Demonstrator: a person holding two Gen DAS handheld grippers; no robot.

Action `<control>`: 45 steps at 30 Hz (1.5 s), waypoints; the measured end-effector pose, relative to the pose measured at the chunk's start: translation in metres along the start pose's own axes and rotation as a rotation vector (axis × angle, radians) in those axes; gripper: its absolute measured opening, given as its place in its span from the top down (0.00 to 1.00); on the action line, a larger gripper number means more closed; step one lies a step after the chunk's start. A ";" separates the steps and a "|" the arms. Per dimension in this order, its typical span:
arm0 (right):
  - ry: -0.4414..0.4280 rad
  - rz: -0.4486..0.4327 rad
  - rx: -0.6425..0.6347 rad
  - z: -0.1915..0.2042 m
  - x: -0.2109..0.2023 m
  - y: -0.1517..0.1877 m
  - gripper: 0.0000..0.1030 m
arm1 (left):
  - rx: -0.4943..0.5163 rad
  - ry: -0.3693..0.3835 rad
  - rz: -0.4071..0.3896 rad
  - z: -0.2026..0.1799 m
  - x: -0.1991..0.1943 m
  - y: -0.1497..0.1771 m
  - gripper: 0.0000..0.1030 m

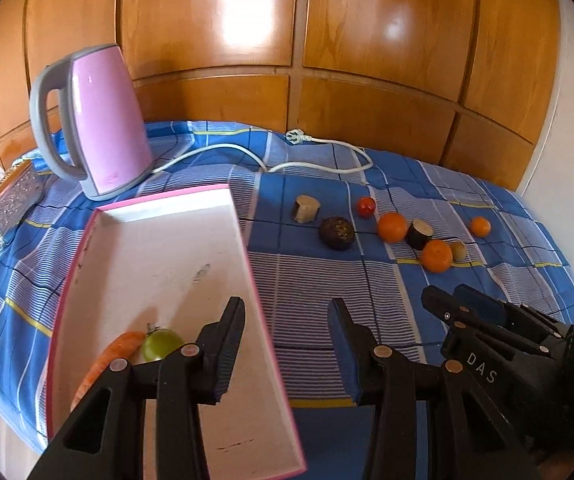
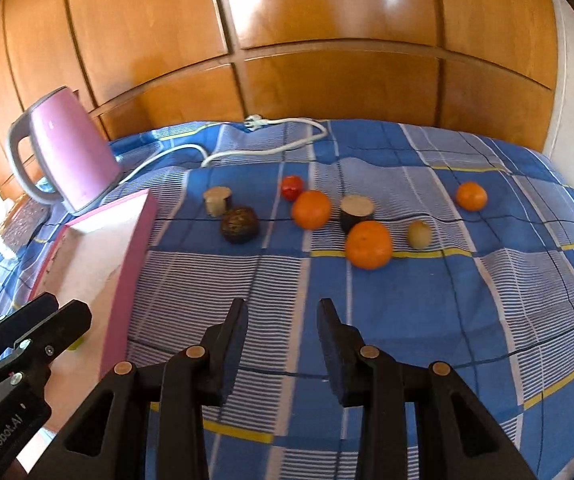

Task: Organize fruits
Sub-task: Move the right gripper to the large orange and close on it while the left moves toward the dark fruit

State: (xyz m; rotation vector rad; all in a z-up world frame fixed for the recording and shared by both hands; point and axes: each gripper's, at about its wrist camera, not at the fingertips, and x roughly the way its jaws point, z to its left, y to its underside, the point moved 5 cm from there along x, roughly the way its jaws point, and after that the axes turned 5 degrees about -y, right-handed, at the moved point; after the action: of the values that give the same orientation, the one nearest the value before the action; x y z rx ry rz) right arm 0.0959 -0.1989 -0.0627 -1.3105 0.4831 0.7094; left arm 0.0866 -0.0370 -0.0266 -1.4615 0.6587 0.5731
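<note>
A white tray with a pink rim (image 1: 167, 260) lies on the blue checked cloth and holds a carrot (image 1: 107, 360) and a green tomato (image 1: 161, 344). My left gripper (image 1: 287, 340) hovers open over the tray's right rim, gripping nothing. To its right, my right gripper (image 2: 283, 336) is open and empty above bare cloth. Beyond it lie three oranges (image 2: 368, 245), a red tomato (image 2: 291, 187), a kiwi (image 2: 419, 235), a dark round fruit (image 2: 240, 219) and two cut stubs (image 2: 356, 212).
A pink kettle (image 1: 99, 120) stands behind the tray, and its white cord (image 1: 319, 160) trails across the back of the cloth. A glittery box (image 1: 11, 200) sits at the far left. Wooden panels close off the back.
</note>
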 end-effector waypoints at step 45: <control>0.092 0.026 -0.018 -0.066 0.071 -0.035 0.62 | -0.001 0.064 0.206 -0.063 0.133 -0.050 0.48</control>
State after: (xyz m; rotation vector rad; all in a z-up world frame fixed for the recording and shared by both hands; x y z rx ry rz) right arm 0.1749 -0.2531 -0.1004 -1.3601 0.5703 0.6784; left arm 0.2124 -0.1075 -0.0858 -1.4270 0.8658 0.6876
